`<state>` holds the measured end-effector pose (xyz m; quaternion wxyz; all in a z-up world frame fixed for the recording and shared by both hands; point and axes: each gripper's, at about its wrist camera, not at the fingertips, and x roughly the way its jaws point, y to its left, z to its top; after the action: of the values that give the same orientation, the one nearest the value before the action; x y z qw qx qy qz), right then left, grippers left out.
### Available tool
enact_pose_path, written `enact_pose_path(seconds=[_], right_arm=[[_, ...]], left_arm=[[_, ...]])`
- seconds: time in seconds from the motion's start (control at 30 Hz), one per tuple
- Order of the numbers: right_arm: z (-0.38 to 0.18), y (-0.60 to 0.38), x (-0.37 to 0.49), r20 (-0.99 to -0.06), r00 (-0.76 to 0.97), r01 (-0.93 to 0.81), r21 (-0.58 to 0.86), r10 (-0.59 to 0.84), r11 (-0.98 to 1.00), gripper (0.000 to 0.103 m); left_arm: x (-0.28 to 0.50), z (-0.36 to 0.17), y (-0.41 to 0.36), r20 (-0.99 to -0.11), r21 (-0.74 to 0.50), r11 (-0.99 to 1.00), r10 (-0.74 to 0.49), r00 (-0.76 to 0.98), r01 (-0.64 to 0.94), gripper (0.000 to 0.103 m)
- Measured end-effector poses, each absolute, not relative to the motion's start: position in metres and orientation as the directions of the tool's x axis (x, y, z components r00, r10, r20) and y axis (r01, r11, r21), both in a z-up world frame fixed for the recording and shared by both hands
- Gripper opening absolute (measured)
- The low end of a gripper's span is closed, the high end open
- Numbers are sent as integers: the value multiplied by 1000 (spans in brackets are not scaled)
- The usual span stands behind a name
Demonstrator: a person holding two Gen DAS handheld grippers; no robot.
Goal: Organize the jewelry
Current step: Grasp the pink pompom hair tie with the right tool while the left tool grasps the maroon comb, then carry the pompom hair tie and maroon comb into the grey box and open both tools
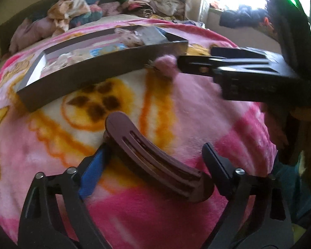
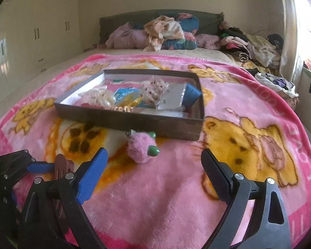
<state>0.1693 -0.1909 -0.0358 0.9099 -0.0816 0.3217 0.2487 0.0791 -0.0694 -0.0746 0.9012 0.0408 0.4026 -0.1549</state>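
The left tongs (image 1: 153, 157) stand spread wide over a pink blanket (image 1: 207, 108) on the bed, with a dark maroon hair clip (image 1: 155, 159) lying between the two fingers. The blue-padded left finger (image 1: 92, 172) sits just beside the clip's near-left edge; whether it touches cannot be told. The black right finger (image 1: 215, 164) stands just apart from the clip's lower end. Nothing is pinched.

The clip is a long, curved, slotted piece. Its long axis runs diagonally in the left wrist view, from its rounded end at upper left down to its broader end at lower right, so it lies slantwise across the gap of the tongs rather than along them.

The right tongs (image 2: 153, 166) are also spread wide and hold nothing. A fluffy pink pom-pom charm (image 2: 140, 149) with green knobs lies on the blanket ahead of them, roughly centred between the fingertips but just beyond them, untouched. Its small metal clasp points away toward the shallow dark box (image 2: 134, 122), which sits just behind it and holds a jumble of jewelry and packets. In the right wrist view the left tongs and the clip show at the lower left edge.
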Motion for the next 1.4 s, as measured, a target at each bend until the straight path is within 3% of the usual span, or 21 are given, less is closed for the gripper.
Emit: enact_pose_path(seconds=[0.2,0.27,0.37,0.43,1.4], right_arm=[[-48,-178,192,-668,618,-522,46,415,852,80],[-51,-174,201,-687,597,-522,60,415,851,72],[-56,-168,210,-710,566,-527,78,419,846,55],[-60,-166,212,-723,552,-530,80,416,844,35],[-22,-213,185,-607,640,-483,159,471,861,32]], left_arm=[[80,-79,-65,-738,-51,949,-247,628,312,53],[80,-78,-63,-733,-54,950,-247,633,308,32],[82,-77,-61,-728,-74,947,-266,631,314,26],[82,-76,-60,-723,-87,944,-280,632,318,24],[143,-22,-32,-610,-155,955,-294,736,253,21]])
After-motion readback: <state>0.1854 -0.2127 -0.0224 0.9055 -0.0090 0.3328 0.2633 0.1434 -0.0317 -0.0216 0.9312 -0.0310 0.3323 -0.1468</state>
